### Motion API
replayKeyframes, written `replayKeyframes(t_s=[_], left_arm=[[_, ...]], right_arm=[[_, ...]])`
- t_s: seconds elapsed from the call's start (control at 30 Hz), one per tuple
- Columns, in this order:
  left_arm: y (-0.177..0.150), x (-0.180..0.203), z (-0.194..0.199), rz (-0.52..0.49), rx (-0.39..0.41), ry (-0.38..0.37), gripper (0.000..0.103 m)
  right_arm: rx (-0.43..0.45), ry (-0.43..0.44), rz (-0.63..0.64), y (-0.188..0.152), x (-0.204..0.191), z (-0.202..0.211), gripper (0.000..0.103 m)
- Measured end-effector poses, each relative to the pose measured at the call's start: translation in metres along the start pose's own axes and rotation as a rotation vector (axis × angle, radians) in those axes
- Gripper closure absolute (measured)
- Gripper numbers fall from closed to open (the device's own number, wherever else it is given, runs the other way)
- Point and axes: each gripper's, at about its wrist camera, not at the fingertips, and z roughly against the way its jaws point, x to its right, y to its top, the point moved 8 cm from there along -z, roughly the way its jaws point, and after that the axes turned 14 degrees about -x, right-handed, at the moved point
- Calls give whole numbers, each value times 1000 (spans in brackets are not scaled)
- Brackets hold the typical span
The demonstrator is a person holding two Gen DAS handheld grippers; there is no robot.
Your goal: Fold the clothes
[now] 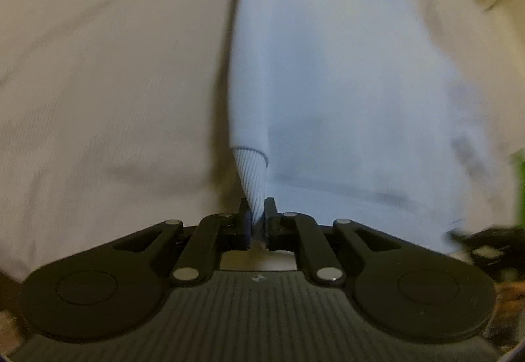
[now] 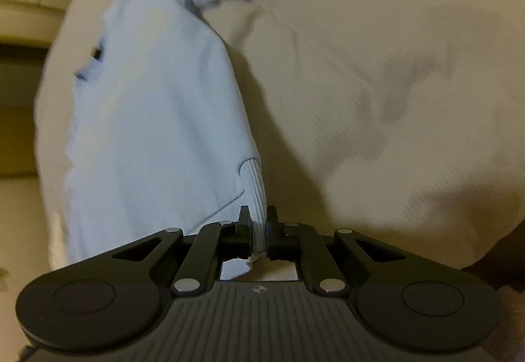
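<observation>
Sweater, one, in two grippers

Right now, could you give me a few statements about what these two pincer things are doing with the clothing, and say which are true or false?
1. The left gripper is shut on a ribbed cuff of the light blue sweatshirt. True.
2. The right gripper hangs open with nothing in it. False: it is shut on ribbed blue fabric of the same garment.
3. The garment is red. False: it is light blue.
4. A cream-coloured cloth surface lies beneath the sweatshirt. True.
5. The sweatshirt is already a neat folded square. False: it is stretched out from both grippers, sleeves spread.
</observation>
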Motion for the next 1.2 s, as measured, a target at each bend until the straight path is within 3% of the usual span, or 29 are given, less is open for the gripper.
replayKeyframes(t_s=[0.07,0.13,0.17,0.2,0.23,0.3,0.4,0.47,0.57,0.63,0.73,0.87,0.93,1.0,1.2], left_arm=[[-4,-1,0,-13,-10,75,89],[-9,-4,15,-39,18,156,85],[-12,-7,25,-55,39,218,85],[-14,-10,35,-71,59,279,85],[-16,-12,46,-89,84,331,86],[-11,-9,63,-132,142,364,86],[4,19,72,-221,209,331,86],[15,39,59,-273,213,325,86],[22,55,16,-311,135,320,83],[18,49,-8,-316,64,353,84],[-3,39,-10,-304,17,359,83],[-19,33,10,-229,-31,342,83],[-23,34,21,-198,-44,335,83],[-19,44,43,-206,2,320,83],[26,63,61,-258,81,309,82]], right_arm=[[6,-64,6,2,0,-11,96],[18,-178,57,3,-6,-12,82],[51,-273,114,4,-11,-4,67],[84,-367,172,4,-16,4,62],[118,-449,223,5,-21,12,62],[188,-523,292,6,-32,29,62],[259,-481,403,7,-59,39,62],[263,-472,510,4,-78,27,62],[234,-471,630,-6,-94,-2,62],[182,-524,682,-11,-91,-27,57],[96,-601,678,-20,-61,-48,56],[60,-622,606,-30,-44,-29,54],[54,-592,566,-35,-42,-14,54],[64,-543,557,-39,-48,0,49],[154,-423,638,-39,-100,39,45]])
